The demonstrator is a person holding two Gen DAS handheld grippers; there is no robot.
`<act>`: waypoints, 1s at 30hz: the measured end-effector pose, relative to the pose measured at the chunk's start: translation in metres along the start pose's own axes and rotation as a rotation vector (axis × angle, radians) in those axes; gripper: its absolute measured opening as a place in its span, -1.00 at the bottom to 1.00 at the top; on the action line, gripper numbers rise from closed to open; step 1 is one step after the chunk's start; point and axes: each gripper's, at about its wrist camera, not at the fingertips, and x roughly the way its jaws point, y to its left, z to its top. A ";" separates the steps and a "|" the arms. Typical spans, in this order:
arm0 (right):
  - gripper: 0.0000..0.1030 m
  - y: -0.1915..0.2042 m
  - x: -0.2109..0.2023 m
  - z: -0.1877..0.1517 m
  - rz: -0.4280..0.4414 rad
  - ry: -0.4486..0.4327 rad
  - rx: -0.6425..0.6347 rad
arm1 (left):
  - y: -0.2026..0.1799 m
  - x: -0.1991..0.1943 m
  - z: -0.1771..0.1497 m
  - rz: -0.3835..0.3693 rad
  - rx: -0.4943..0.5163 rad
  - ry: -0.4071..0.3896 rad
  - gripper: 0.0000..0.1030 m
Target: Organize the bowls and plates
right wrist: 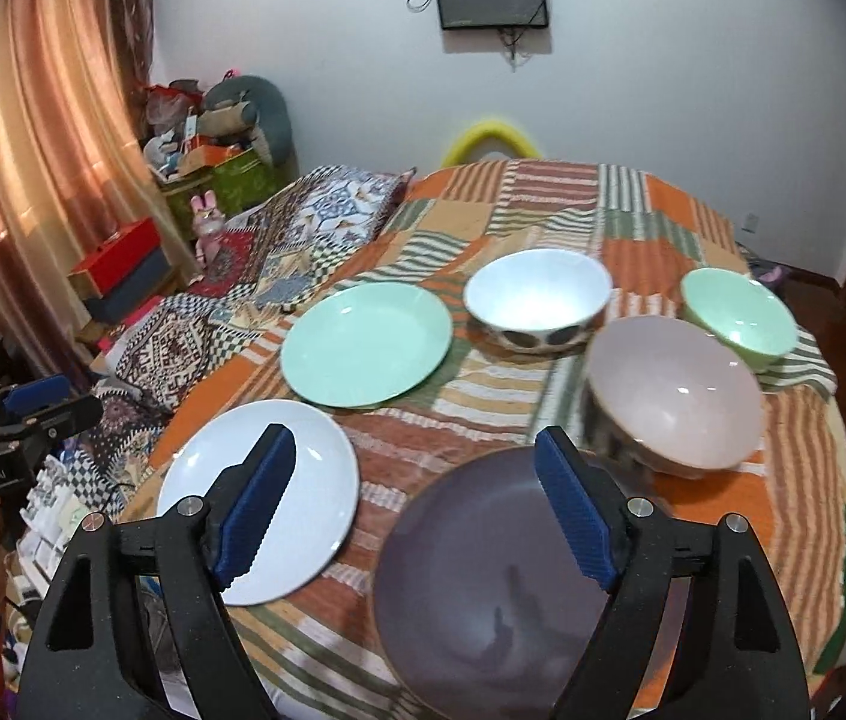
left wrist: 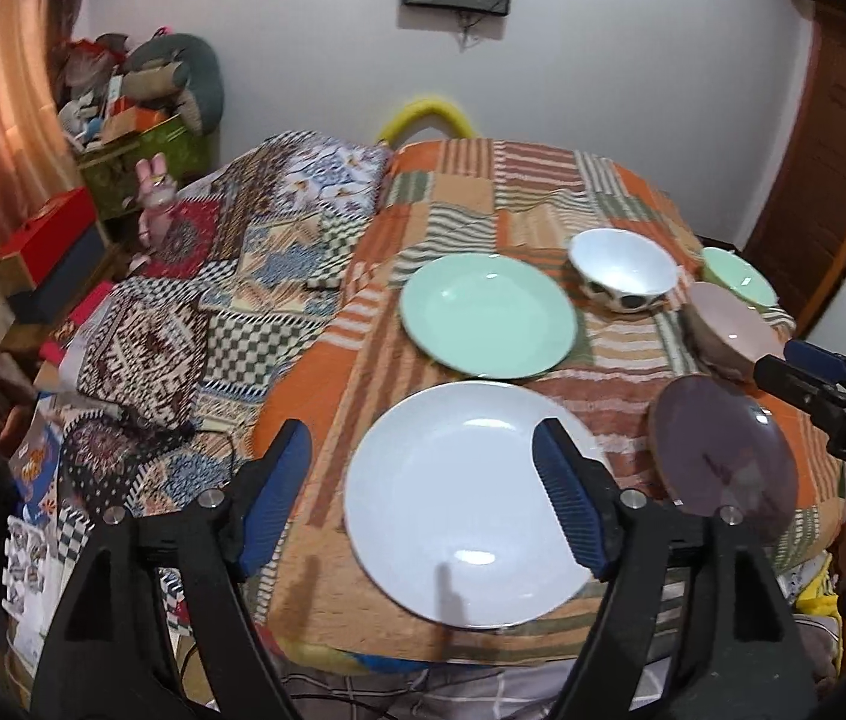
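Both claws hang spread and empty: the left claw over the white plate, the right claw over the purple plate, likely for stacking. At 12 o'clock lies the green plate; bowls sit at 1 o'clock on the patchwork-covered table.

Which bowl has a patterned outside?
The white bowl behind the pink bowl: dark spots ring its outer wall. The green bowl looks plain.

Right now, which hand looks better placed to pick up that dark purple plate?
Probably the right. The right gripper hangs open just above the purple plate, while the open left gripper sits over the white plate, farther away.
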 end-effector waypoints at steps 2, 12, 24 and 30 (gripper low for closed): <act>0.55 0.007 0.009 0.001 0.006 0.018 -0.012 | 0.008 0.008 -0.004 0.006 -0.014 0.014 0.51; 0.55 0.018 0.058 -0.005 0.009 0.132 -0.040 | 0.040 0.057 -0.028 0.006 -0.084 0.136 0.51; 0.22 0.028 0.103 -0.010 0.016 0.264 -0.125 | 0.063 0.098 -0.056 -0.010 -0.167 0.234 0.10; -0.15 0.032 0.119 -0.013 0.057 0.333 -0.119 | 0.069 0.106 -0.061 -0.045 -0.198 0.258 -0.16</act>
